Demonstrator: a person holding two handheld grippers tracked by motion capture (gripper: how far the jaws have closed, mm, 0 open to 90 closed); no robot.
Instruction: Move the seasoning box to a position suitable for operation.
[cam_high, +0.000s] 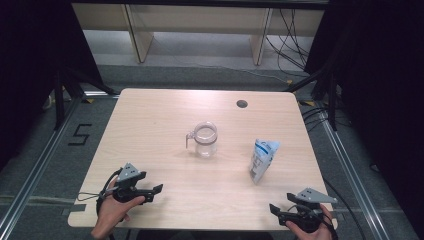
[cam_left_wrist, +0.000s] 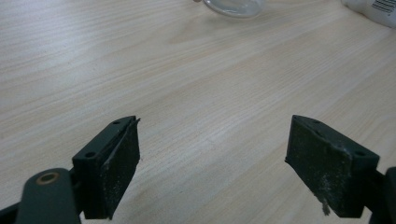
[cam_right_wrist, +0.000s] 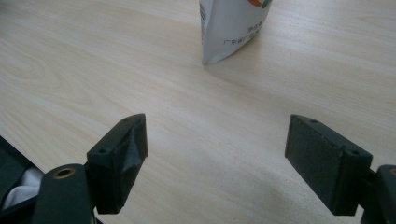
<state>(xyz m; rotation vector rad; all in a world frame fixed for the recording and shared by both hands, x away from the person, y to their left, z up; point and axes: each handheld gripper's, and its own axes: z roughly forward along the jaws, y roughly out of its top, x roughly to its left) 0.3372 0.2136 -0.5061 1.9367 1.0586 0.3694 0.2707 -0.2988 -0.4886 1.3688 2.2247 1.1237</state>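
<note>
A clear glass pitcher (cam_high: 205, 139) with a handle on its left stands upright near the middle of the wooden table (cam_high: 150, 130); its base (cam_left_wrist: 233, 6) shows at the top of the left gripper view. To its right a white and blue pouch (cam_high: 262, 159) lies on the table, and its lower end (cam_right_wrist: 231, 28) shows in the right gripper view. My left gripper (cam_high: 154, 193) rests open near the front left edge, nothing between its jaws. My right gripper (cam_high: 274, 211) sits open at the front right corner, below the pouch, also empty.
A round cable hole (cam_high: 242, 104) sits near the table's far edge. Metal floor rails (cam_high: 40, 160) run along both sides, and cables (cam_high: 290, 35) lie on the floor behind. The table's front edge is close under both hands.
</note>
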